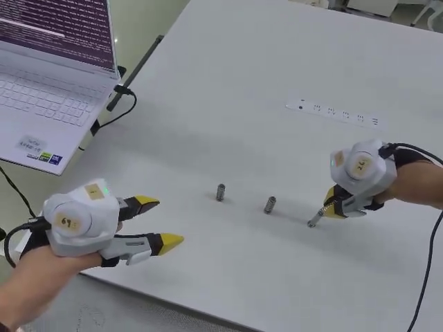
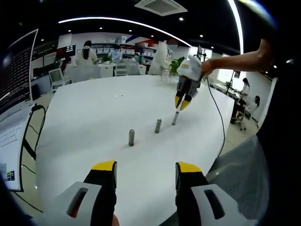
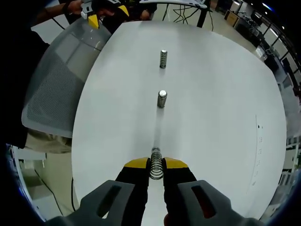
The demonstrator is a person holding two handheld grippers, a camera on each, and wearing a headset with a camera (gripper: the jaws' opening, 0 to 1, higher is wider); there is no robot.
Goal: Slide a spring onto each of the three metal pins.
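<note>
Two short metal pins, each with a spring around it, stand upright mid-table: one pin (image 1: 220, 192) (image 2: 131, 137) (image 3: 163, 59) and a second pin (image 1: 270, 205) (image 2: 158, 125) (image 3: 162, 99). My right gripper (image 1: 335, 209) (image 2: 183, 102) (image 3: 156, 164) is shut on a spring (image 3: 156, 169). A thin third pin (image 1: 315, 220) (image 2: 175, 117) slants from it down to the table and is blurred in the right gripper view. My left gripper (image 1: 159, 221) (image 2: 146, 167) hovers open and empty near the table's front edge, left of the pins.
An open laptop (image 1: 48, 83) sits at the far left with a black cable (image 1: 124, 97) beside it. A white power strip (image 1: 332, 113) lies at the back right. A grey mesh chair (image 3: 56, 89) stands just off the table's near edge.
</note>
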